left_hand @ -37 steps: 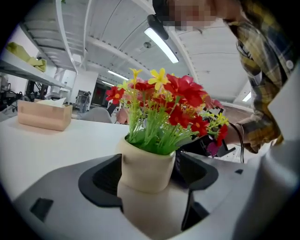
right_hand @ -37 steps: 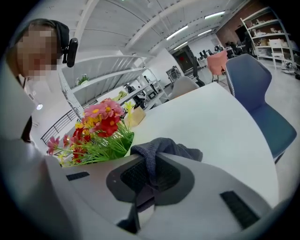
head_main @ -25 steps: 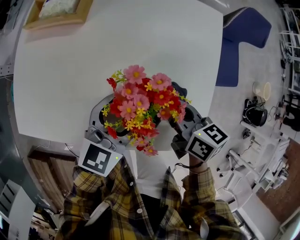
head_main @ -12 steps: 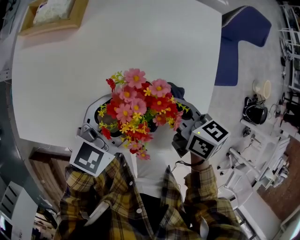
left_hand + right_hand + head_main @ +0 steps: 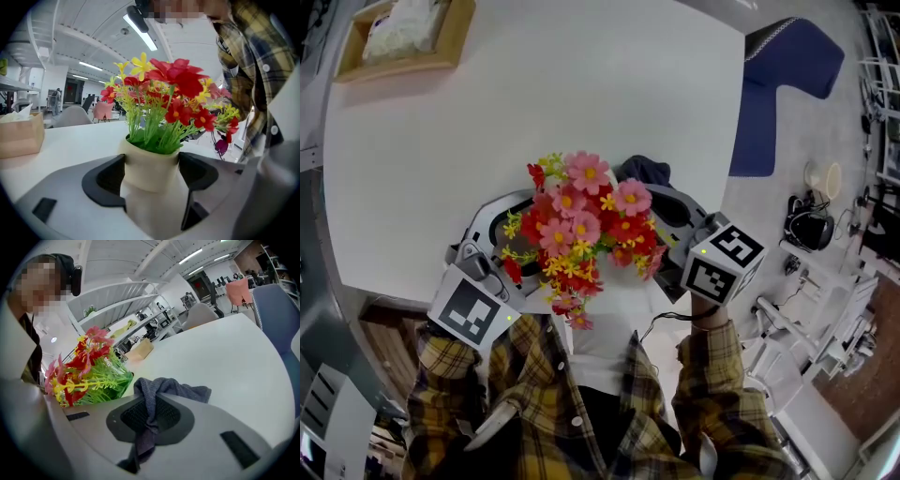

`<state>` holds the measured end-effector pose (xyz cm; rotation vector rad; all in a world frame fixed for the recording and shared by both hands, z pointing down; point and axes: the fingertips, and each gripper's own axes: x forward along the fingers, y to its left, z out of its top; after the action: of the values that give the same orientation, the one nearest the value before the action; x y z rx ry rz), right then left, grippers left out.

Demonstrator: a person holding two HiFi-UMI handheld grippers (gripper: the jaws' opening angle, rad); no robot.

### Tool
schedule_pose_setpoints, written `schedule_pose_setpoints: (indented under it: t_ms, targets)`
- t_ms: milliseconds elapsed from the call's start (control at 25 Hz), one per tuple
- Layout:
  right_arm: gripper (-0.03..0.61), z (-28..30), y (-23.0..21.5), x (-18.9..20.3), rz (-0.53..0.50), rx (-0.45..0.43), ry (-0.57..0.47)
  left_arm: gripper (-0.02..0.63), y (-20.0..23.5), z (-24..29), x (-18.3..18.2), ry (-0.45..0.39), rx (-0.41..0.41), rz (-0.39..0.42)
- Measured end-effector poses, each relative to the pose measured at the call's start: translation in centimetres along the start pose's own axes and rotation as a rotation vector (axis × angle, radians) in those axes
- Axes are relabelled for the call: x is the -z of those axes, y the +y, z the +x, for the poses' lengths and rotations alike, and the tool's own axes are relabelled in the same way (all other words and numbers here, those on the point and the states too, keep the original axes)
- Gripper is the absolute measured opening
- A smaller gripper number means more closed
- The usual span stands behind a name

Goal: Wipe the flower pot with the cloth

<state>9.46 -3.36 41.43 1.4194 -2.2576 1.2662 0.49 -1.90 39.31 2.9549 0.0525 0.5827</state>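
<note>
A cream flower pot (image 5: 150, 168) with red, pink and yellow artificial flowers (image 5: 586, 230) is lifted over the near edge of the white table (image 5: 534, 84). My left gripper (image 5: 151, 176) is shut on the pot, one dark pad on each side of its neck. In the head view the blooms hide the pot, and the left gripper (image 5: 502, 216) reaches in from the lower left. My right gripper (image 5: 150, 427) is shut on a dark grey cloth (image 5: 154, 390), which drapes over its jaw beside the flowers (image 5: 89, 366). The cloth (image 5: 642, 171) shows behind the blooms, by the right gripper (image 5: 675, 211).
A wooden tissue box (image 5: 403, 33) stands at the table's far left corner, also seen as the box (image 5: 21, 136) in the left gripper view. A blue chair (image 5: 787, 66) stands right of the table. The person's plaid sleeves fill the bottom of the head view.
The flowers have shifted slightly right and tilted. The left gripper's cube slid down and left. The right gripper moved right and farther back, so the cloth now shows behind the blooms.
</note>
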Motion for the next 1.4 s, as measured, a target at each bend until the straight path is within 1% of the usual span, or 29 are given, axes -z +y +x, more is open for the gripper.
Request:
schedule_pose_setpoints:
  t_ms: [120, 320, 440, 560, 680, 880, 1080, 1240, 1320, 1400]
  targets:
    - [0.011, 0.5, -0.2, -0.4, -0.009, -0.009, 0.010, 0.368, 0.0, -0.1, 0.3, 0.001, 0.042, 0.013]
    - [0.011, 1.1, -0.4, -1.3, -0.024, -0.015, 0.022, 0.359, 0.0, -0.6, 0.8, 0.035, 0.120, 0.014]
    - [0.011, 1.4, -0.6, -2.1, -0.046, -0.023, 0.030, 0.349, 0.1, -0.6, 0.7, 0.044, 0.147, 0.025]
    - [0.011, 1.7, -0.6, -2.6, -0.094, -0.061, 0.062, 0.324, 0.3, -0.6, 0.6, 0.041, 0.149, 0.034]
    - [0.011, 2.1, -0.5, -2.8, -0.169, -0.113, 0.128, 0.322, 0.3, -0.6, 0.6, 0.035, 0.142, 0.035]
    - [0.011, 3.7, -0.5, -3.7, -0.249, -0.143, 0.172, 0.324, 0.3, -0.6, 0.9, 0.031, 0.143, 0.039]
    - [0.011, 5.4, 0.1, -4.6, -0.337, -0.212, 0.244, 0.324, 0.3, -0.6, 0.8, 0.030, 0.158, 0.048]
    - [0.011, 6.8, 0.8, -4.9, -0.364, -0.256, 0.293, 0.324, 0.3, -0.5, 0.9, 0.038, 0.173, 0.058]
    - [0.011, 7.1, 0.9, -5.0, -0.360, -0.257, 0.293, 0.324, 0.4, -0.5, 1.0, 0.044, 0.178, 0.059]
    - [0.011, 7.0, 0.9, -5.3, -0.347, -0.244, 0.270, 0.328, 0.6, -0.6, 1.1, 0.054, 0.170, 0.054]
